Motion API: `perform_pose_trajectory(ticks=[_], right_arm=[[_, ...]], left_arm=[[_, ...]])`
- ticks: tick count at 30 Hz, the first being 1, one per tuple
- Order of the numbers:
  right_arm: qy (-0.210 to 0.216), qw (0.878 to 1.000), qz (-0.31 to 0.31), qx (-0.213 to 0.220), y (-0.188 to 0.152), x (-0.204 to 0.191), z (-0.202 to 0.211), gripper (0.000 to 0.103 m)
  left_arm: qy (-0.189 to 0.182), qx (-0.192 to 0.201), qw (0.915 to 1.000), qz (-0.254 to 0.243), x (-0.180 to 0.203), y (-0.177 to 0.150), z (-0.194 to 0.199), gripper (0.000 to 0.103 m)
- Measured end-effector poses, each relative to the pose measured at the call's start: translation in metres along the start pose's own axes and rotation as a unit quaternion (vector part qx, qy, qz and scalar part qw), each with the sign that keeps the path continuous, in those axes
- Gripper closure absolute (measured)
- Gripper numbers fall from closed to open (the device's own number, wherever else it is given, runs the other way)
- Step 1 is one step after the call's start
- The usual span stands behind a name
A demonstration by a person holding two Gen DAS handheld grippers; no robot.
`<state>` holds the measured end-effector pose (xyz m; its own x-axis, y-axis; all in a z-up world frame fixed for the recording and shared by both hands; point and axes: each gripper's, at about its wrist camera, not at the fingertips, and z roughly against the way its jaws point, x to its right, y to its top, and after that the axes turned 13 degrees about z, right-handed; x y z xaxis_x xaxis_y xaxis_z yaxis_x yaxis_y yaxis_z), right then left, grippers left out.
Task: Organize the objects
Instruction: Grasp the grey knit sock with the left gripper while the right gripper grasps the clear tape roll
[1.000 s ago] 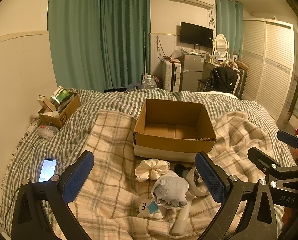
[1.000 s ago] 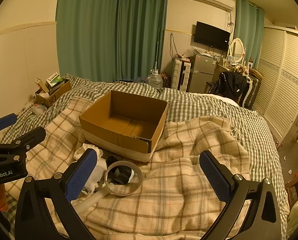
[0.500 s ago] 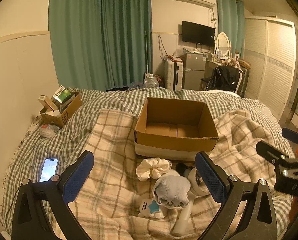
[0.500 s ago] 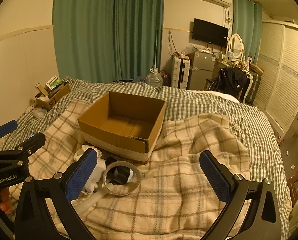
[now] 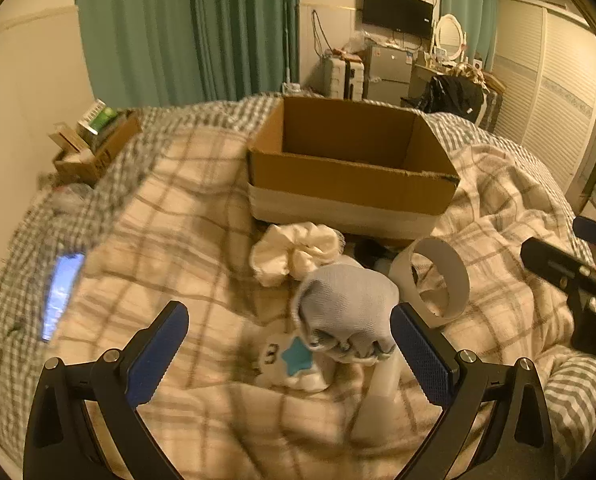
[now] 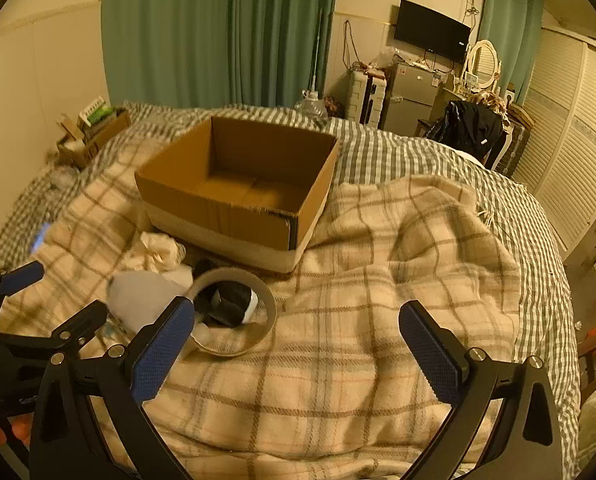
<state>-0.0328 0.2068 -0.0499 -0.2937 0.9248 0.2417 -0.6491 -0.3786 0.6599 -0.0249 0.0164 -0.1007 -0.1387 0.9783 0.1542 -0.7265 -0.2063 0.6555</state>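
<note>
An open, empty cardboard box (image 5: 353, 168) (image 6: 238, 184) sits on the plaid blanket. In front of it lies a pile: a white scrunchie (image 5: 294, 248) (image 6: 158, 252), a grey sock bundle (image 5: 345, 312) (image 6: 142, 300), a white ring-shaped controller (image 5: 437, 280) (image 6: 234, 312) and a small white plush with a blue star (image 5: 294, 360). My left gripper (image 5: 288, 316) is open, low over the pile, with the sock bundle just inside its right finger. My right gripper (image 6: 298, 312) is open over bare blanket, the ring beside its left finger.
A lit phone (image 5: 60, 296) lies on the checked bedspread at the left. A small carton of oddments (image 5: 98, 140) sits by the wall. Green curtains, a fridge, a chair with a black jacket (image 6: 465, 128) and louvred wardrobe doors stand beyond the bed.
Both grippers have moved forward and lower toward the pile in front of the box; the left one now frames the sock bundle. Both stay open.
</note>
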Motion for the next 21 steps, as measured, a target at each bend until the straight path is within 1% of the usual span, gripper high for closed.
perform_pose_trajectory(ticks=[2,6,7,8,9,10,11,13,15,18,19,21], right_arm=[[-0.005,1.0,0.003,-0.007,-0.001,-0.001,-0.005,0.0],[-0.005,1.0,-0.006,-0.013,-0.003,0.005,-0.01,0.0],[-0.003,1.0,-0.008,-0.016,-0.003,0.006,-0.014,0.0],[0.0,1.0,-0.01,-0.019,-0.004,0.007,-0.017,0.0],[0.002,1.0,-0.011,-0.021,-0.004,0.007,-0.02,0.0],[0.008,1.0,-0.011,-0.026,-0.005,0.006,-0.023,0.001],[0.015,0.999,-0.01,-0.029,-0.005,0.005,-0.026,0.0],[0.029,0.999,-0.01,-0.029,-0.004,0.002,-0.029,0.001],[0.042,0.999,-0.007,-0.026,-0.002,-0.002,-0.03,0.001],[0.063,0.998,-0.006,-0.027,0.001,-0.008,-0.037,0.0],[0.068,0.997,-0.008,-0.031,0.002,-0.01,-0.042,0.0],[0.076,0.996,-0.02,-0.05,0.004,-0.015,-0.055,0.0]], left_arm=[[-0.017,-0.004,0.9998,-0.004,0.006,-0.002,-0.008,0.0],[-0.029,-0.024,0.999,-0.023,0.018,-0.006,-0.035,0.0],[-0.027,-0.034,0.9988,-0.024,0.019,-0.007,-0.044,0.008],[-0.028,-0.038,0.9986,-0.023,0.02,-0.008,-0.05,0.026],[-0.04,-0.041,0.9982,-0.019,0.019,-0.008,-0.054,0.034],[-0.051,-0.045,0.9976,-0.016,0.019,-0.008,-0.056,0.037],[-0.052,-0.044,0.9976,-0.016,0.019,-0.008,-0.056,0.041],[-0.057,-0.04,0.9975,-0.014,0.015,-0.005,-0.048,0.044],[-0.062,-0.038,0.9974,0.003,0.005,0.003,-0.037,0.044],[-0.07,-0.014,0.997,0.029,-0.016,0.02,-0.016,0.044],[-0.067,-0.003,0.9972,0.032,-0.022,0.025,-0.01,0.044],[-0.045,0.013,0.9986,0.025,-0.029,0.03,-0.006,0.044]])
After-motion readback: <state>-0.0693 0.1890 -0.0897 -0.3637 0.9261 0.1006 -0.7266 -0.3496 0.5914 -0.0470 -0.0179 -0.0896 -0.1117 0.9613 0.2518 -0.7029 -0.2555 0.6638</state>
